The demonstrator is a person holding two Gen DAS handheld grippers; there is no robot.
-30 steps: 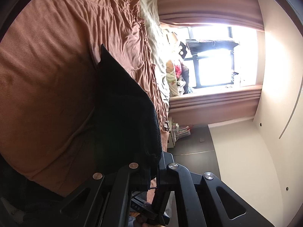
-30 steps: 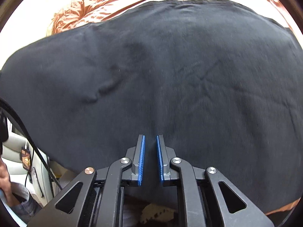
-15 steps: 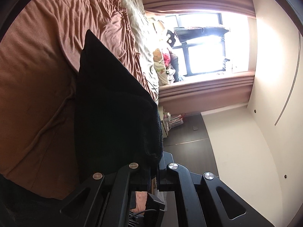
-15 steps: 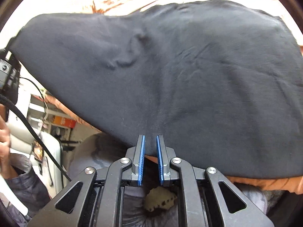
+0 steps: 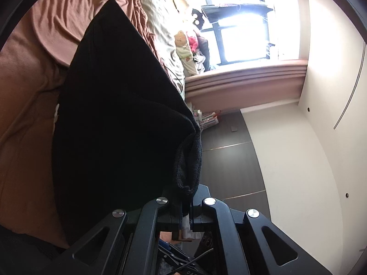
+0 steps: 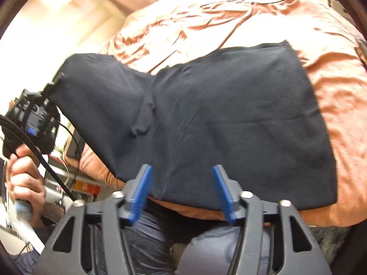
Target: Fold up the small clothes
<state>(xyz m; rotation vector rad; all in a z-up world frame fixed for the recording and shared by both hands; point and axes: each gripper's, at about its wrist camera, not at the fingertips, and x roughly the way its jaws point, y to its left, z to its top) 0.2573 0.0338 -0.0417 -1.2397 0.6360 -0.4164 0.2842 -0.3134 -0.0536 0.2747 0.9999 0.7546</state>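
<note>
1. The black garment [image 6: 229, 119] lies spread over the rust-coloured bedspread [image 6: 332, 80] of a bed, filling the middle of the right wrist view. Its far edge runs from about 10 o'clock to 1 o'clock and its near edge hangs just past the bed's front edge at 6 o'clock.
2. The left claw [image 5: 187, 208] is pressed together on a rolled, ribbed edge of the garment. In the left wrist view the cloth rises from the jaws as a dark sheet toward 11 o'clock, lifted off the bedspread [image 5: 27, 105].
3. In the right wrist view the same left claw [image 6: 54, 83] shows at 9 o'clock, pinching the garment's raised corner, with a person's hand [image 6: 25, 178] gripping its handle lower down at 8 o'clock. A crease runs down the cloth from that lifted corner toward the centre.
4. The right claw [image 6: 181, 191] stands spread, its jaws having just been opening. The blue pads [image 6: 141, 192] sit either side of the garment's near edge without pressing it, so the cloth lies loose between them.
5. Below the right claw, at 6 o'clock, the person's legs in grey-blue trousers [image 6: 206, 252] are visible.
6. In the left wrist view a bright window [image 5: 243, 25] sits at 1 o'clock, with soft toys [image 5: 185, 48] beside it at 12 o'clock, a pale cream blanket [image 5: 158, 23] along the bed's far side, and dark flooring [image 5: 229, 160] at 3 o'clock.
</note>
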